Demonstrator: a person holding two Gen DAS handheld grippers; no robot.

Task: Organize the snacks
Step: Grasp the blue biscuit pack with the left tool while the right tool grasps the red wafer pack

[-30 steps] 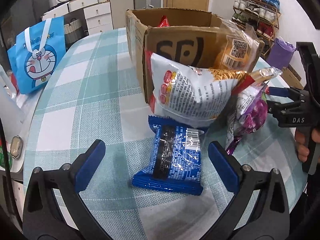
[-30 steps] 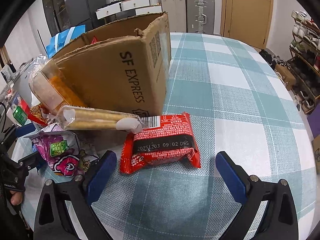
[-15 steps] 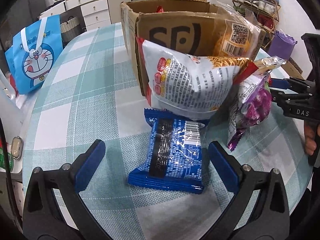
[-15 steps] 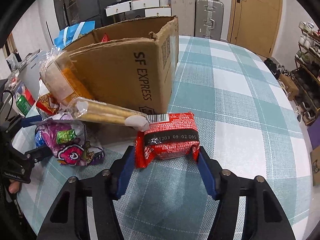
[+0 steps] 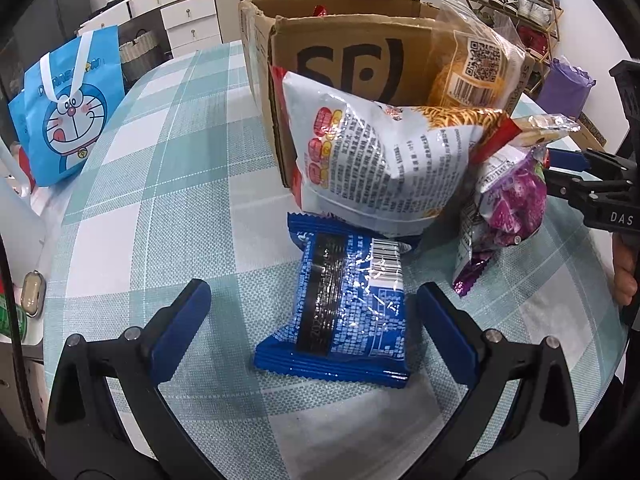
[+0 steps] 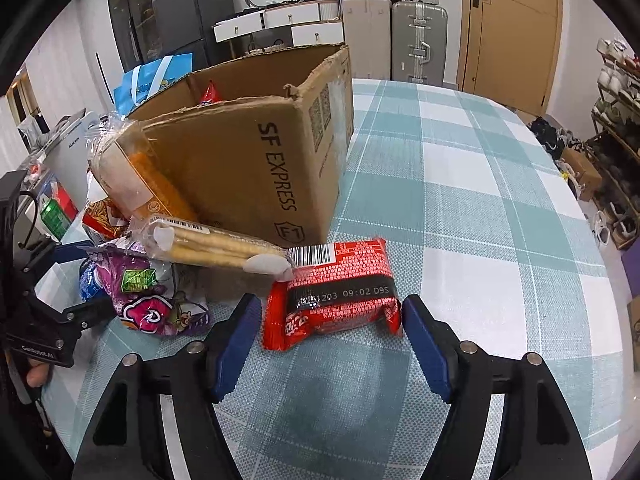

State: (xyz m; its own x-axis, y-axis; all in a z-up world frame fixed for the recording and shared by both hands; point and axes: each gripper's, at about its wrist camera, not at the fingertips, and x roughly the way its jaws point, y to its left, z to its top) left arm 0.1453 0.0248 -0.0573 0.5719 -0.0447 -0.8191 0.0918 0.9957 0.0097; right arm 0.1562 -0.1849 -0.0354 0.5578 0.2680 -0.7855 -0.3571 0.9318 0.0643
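An open SF Express cardboard box stands on the checked table; it also shows in the right wrist view. A blue snack pack lies flat between the spread jaws of my open left gripper. My right gripper is shut on a red snack pack, its pads at both ends of the pack. A white noodle-snack bag, a purple bag, a biscuit stick pack and an orange bag lean against the box.
A blue Doraemon bag stands at the table's far left edge. Drawers and suitcases line the back wall, with a shoe rack on the right. The table edge runs close on the left.
My right gripper closed from wide open onto the red pack. My left gripper moved in closer over the blue pack and stayed open.
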